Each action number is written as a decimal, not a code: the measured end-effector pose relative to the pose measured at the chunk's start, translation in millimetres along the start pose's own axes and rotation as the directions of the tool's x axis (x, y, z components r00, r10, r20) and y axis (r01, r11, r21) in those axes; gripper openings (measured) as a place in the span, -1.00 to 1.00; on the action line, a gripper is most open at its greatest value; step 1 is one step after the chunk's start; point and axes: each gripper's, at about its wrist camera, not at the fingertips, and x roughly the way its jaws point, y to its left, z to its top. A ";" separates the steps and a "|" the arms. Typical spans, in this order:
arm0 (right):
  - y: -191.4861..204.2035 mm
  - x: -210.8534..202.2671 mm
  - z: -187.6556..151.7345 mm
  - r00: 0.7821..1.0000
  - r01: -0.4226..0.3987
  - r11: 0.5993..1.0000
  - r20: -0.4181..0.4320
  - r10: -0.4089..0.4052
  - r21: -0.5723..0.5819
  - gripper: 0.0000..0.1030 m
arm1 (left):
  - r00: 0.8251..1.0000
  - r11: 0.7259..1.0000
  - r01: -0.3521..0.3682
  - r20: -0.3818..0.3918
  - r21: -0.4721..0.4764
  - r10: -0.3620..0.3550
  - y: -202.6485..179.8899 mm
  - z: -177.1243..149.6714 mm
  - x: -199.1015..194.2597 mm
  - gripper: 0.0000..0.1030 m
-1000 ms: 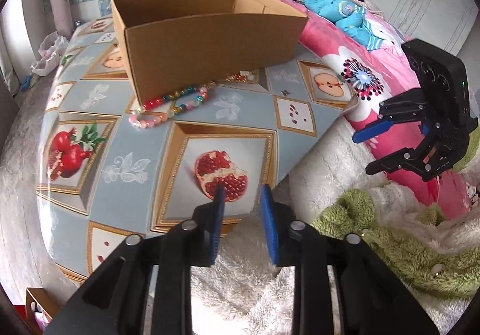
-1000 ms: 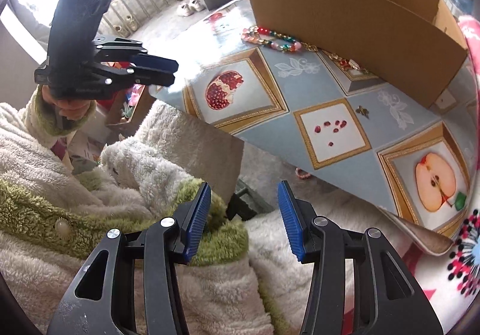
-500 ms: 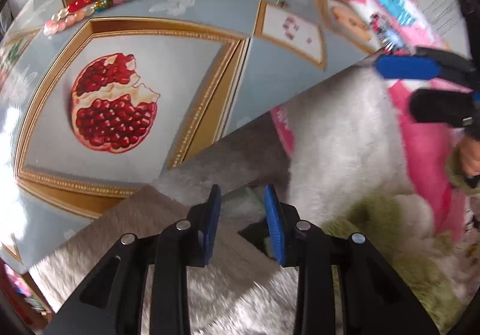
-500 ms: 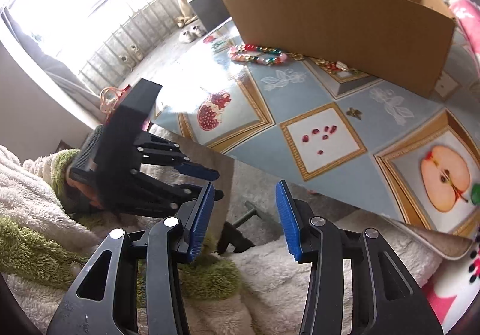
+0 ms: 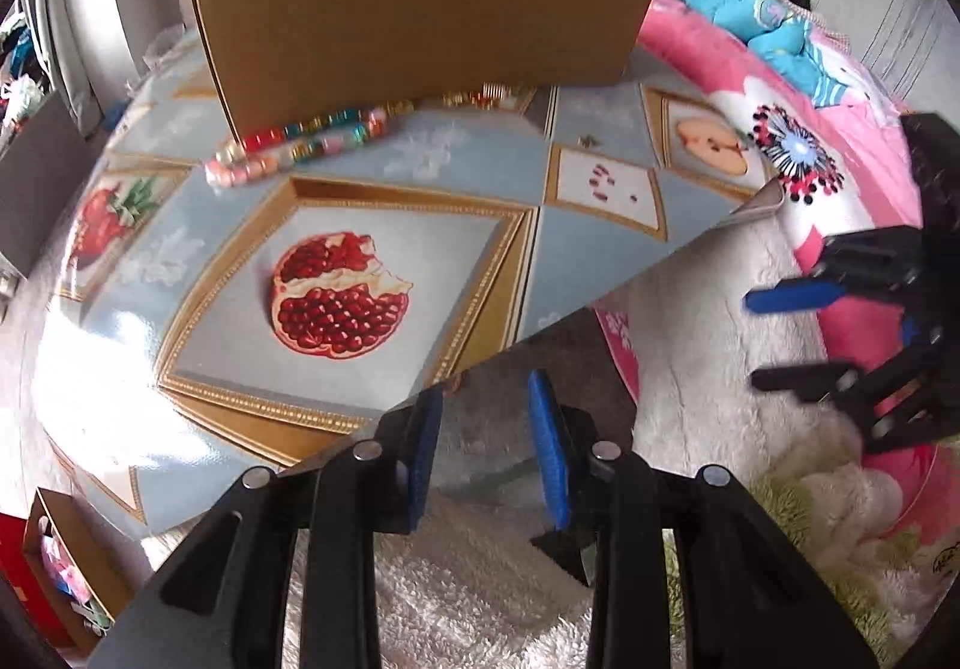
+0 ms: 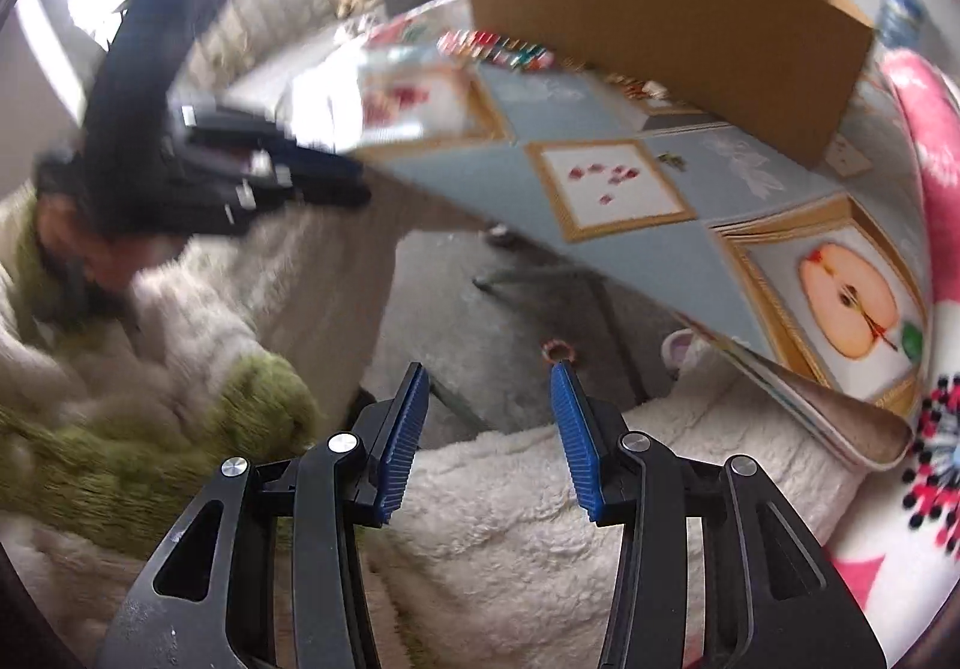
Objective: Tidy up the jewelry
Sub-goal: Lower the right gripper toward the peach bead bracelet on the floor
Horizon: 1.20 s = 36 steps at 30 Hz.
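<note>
A string of coloured beads [image 5: 300, 147] lies on the fruit-patterned tablecloth [image 5: 150, 357], against the front wall of an open cardboard box [image 5: 420, 9]. A gold chain [image 5: 474, 98] lies beside it, and a tiny dark ornament [image 5: 581, 140] sits further right. My left gripper [image 5: 483, 399] hangs open over the table's near edge, with nothing between its blue pads. My right gripper [image 6: 491, 375] is open and empty too, off the table above a fluffy white robe. The right wrist view shows the beads [image 6: 498, 48], the box [image 6: 660, 9] and the blurred left gripper [image 6: 351, 183].
A small pinkish ring [image 6: 558, 351] lies on the grey floor under the table. Pink flowered bedding [image 5: 840, 177] borders the table on the right. The person's white and green robe [image 6: 210, 429] fills the near side. A small open box [image 5: 66, 567] stands on the floor at lower left.
Both grippers have sunk below the table's near edge, toward the person's robe. The left wrist view swung in over the pomegranate picture and back out. Neither gripper took hold of anything.
</note>
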 end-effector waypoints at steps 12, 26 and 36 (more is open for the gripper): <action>60.6 113.7 10.1 0.934 0.061 0.825 -0.258 -0.245 -0.561 -0.21 | 0.990 0.985 0.135 0.066 -0.107 -0.129 21.2 3.0 -17.5 -0.44; 59.7 264.6 -15.4 0.778 0.019 0.475 -0.286 -0.560 -0.880 -0.14 | 0.966 0.947 0.255 0.084 -0.197 -0.243 36.4 6.0 -18.0 -0.46; 45.5 400.3 -20.6 0.671 -0.044 0.588 -0.460 -0.582 -0.808 -0.15 | 0.964 0.934 0.264 0.055 -0.239 -0.259 38.9 6.9 -7.6 -0.47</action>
